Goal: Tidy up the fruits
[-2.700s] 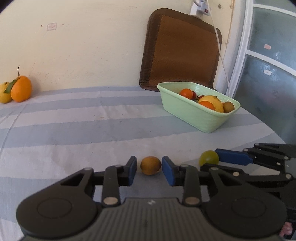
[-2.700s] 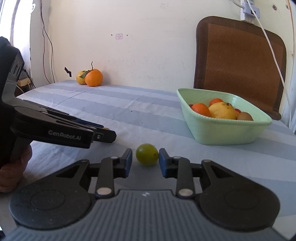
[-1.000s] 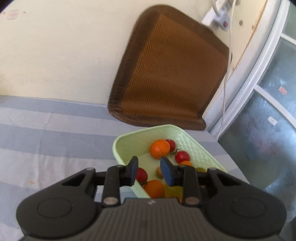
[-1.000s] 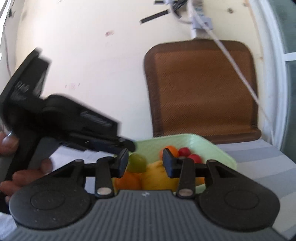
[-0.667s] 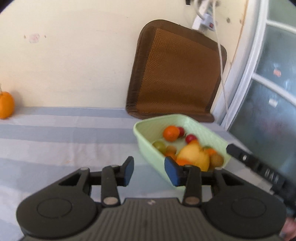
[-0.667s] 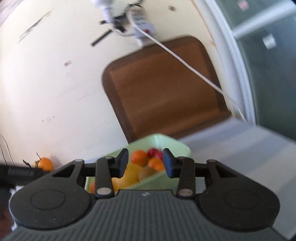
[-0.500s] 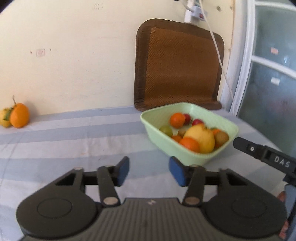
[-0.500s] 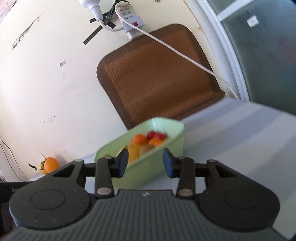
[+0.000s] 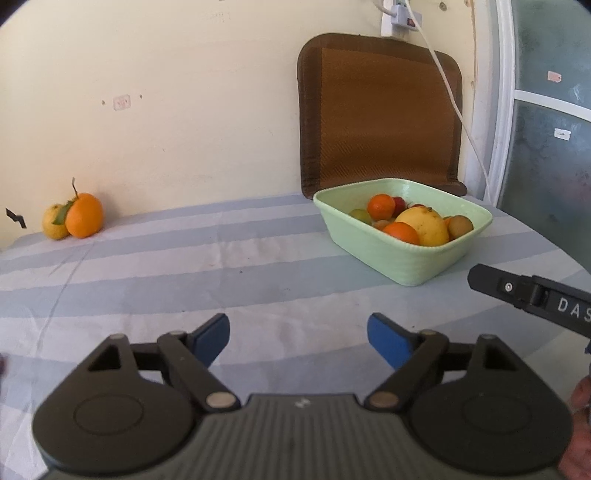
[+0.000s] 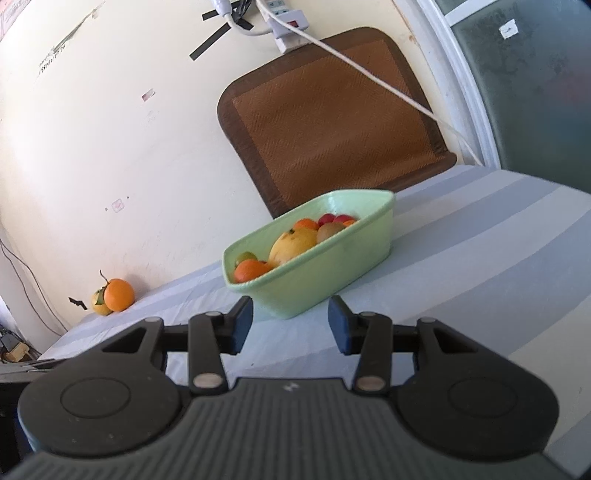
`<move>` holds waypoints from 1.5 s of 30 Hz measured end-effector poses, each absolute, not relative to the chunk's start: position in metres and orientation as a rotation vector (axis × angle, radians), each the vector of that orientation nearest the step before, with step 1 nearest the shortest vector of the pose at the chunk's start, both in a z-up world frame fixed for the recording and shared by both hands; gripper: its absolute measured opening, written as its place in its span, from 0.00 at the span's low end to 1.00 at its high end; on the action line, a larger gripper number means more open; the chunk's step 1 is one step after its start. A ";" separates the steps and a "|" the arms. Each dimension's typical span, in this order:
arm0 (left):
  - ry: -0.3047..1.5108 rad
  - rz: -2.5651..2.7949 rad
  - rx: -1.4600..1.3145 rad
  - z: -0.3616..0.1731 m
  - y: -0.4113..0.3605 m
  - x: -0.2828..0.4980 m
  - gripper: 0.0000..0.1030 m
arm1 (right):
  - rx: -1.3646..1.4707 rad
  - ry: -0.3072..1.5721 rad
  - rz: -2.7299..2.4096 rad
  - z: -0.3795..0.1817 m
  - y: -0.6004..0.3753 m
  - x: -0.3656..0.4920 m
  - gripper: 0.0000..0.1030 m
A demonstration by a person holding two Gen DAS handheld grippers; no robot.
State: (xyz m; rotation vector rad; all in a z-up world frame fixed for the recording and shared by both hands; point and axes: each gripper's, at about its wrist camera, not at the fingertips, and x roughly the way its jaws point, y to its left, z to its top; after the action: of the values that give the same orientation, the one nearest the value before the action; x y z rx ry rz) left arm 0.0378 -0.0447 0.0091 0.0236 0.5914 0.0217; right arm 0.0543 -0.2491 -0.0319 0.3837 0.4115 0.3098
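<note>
- Two grippers hang over the striped tablecloth (image 9: 258, 280), and neither one holds anything.
- The left gripper (image 9: 298, 339) has its blue fingertips (image 9: 388, 343) spread wide, with only cloth between them.
- The right gripper (image 10: 290, 323) is parted too, less widely, and its jaws frame the near corner of the green basket (image 10: 332, 273) without touching it.
- In the left wrist view, the tip of the right gripper (image 9: 528, 295) pokes in from the right edge, just near of the basket.
- The green basket (image 9: 399, 254) sits on the far right part of the table, in front of a brown woven mat (image 9: 380, 114) leaning on the wall.
- Inside the basket lie a large yellow fruit (image 9: 423, 225), two oranges (image 9: 400, 232), a brown kiwi (image 9: 460, 227) at the right end, a green grape-like fruit (image 9: 360, 215) at the left, and small red tomatoes (image 9: 399, 202) at the far side.
- Far left, against the wall, a stemmed orange (image 9: 84, 215) touches a yellow fruit (image 9: 53, 226), well apart from the basket.
- A white power strip (image 10: 284, 27) hangs on the wall above the mat, its cord running down to the right.
</note>
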 end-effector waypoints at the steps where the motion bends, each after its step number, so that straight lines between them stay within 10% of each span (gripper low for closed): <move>1: 0.585 0.026 0.032 0.009 -0.046 0.036 0.82 | 0.381 0.413 0.311 -0.032 -0.248 0.054 0.46; 11: 0.550 0.082 0.093 0.002 -0.049 0.037 1.00 | 0.361 0.439 0.322 -0.035 -0.241 0.057 0.48; 45: 0.625 0.140 0.082 -0.019 -0.042 0.041 1.00 | 0.422 0.485 0.335 -0.039 -0.250 0.066 0.60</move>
State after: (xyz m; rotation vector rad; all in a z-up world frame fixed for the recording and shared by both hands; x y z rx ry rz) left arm 0.0410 -0.0423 -0.0192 0.0821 0.6250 0.1401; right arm 0.0663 -0.2503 -0.0391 0.4221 0.4852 0.3352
